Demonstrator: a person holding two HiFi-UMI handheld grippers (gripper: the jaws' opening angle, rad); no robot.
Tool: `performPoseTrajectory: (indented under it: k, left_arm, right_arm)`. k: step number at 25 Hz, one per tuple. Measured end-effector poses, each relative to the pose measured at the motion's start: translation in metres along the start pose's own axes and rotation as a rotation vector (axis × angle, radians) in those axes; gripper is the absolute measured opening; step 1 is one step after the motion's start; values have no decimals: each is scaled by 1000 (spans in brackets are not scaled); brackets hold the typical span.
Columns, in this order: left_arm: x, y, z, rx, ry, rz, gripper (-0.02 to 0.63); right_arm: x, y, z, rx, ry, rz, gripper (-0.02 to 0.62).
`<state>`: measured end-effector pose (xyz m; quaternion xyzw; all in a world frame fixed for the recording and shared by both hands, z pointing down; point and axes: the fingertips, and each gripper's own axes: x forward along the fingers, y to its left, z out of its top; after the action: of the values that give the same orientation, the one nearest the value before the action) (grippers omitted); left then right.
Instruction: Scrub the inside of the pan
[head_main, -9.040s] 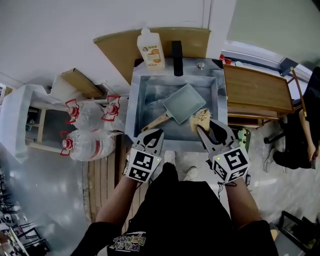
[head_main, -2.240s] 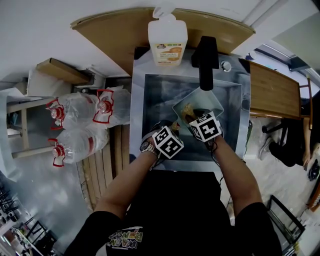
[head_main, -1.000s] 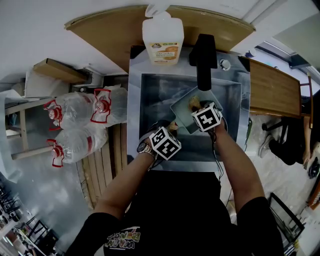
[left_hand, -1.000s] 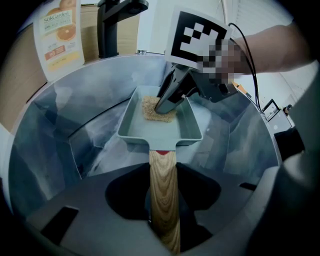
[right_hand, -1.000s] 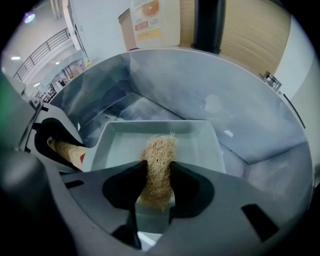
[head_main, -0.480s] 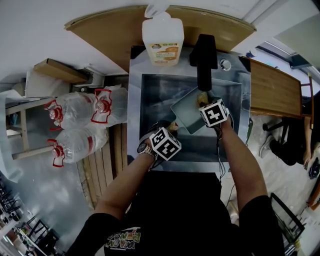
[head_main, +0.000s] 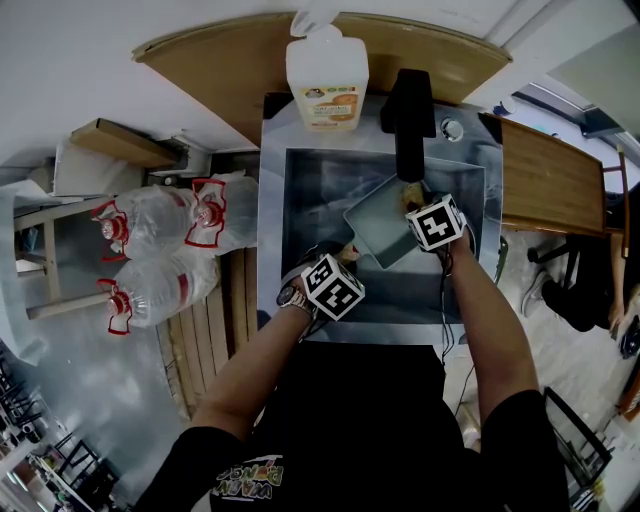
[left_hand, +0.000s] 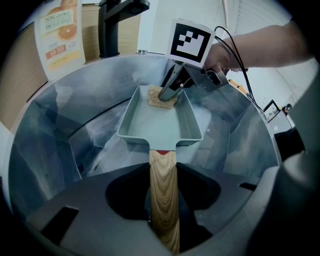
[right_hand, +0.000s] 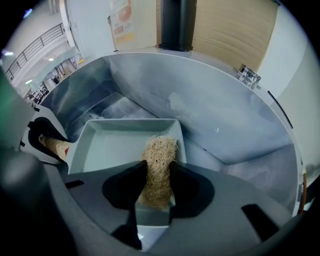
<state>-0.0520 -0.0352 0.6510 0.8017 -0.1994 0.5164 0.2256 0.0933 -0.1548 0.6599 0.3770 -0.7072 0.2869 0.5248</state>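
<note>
A grey-green square pan (head_main: 376, 223) with a wooden handle (left_hand: 163, 190) lies tilted inside the steel sink (head_main: 300, 200). My left gripper (head_main: 340, 252) is shut on that handle, seen between its jaws (left_hand: 162, 200) in the left gripper view. My right gripper (head_main: 413, 198) is shut on a tan fibrous scrubber (right_hand: 159, 165). It presses the scrubber (left_hand: 161, 97) onto the pan floor (right_hand: 115, 145) at the far corner, by the rim. The right gripper (left_hand: 172, 90) reaches in from the pan's far side, under the faucet.
A black faucet (head_main: 408, 120) stands over the sink's back edge, with a soap bottle (head_main: 326, 75) to its left. Large water bottles (head_main: 160, 250) lie on the floor at left. A wooden table (head_main: 545, 190) adjoins the sink at right.
My right gripper has slid the scrubber from the pan's middle toward its far right corner. The left gripper and the handle have stayed put.
</note>
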Motion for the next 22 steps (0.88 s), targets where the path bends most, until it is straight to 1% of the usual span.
performPoseTrajectory:
  k: [7,10,13,18,22]
  left_arm:
    - [-1,0,1,-2,-2,1,170]
    - [-1,1,1,-2,-4,3,170]
    - [-1,1,1,-2,-4,1,170]
    - [-1,1,1,0,-3,5,170]
    - [-1,1,1,-1,-2,6,170]
  right_arm:
    - [-6,-7,6,-25,-33,-19,146]
    - [-13,-10,6,-9,-36,-31,146]
    - [-23,-16,12,12,-65,-55,146]
    - [-43,-33,16,59,-116,-126,146]
    - [-60,-28,17,102,-169,-94,146]
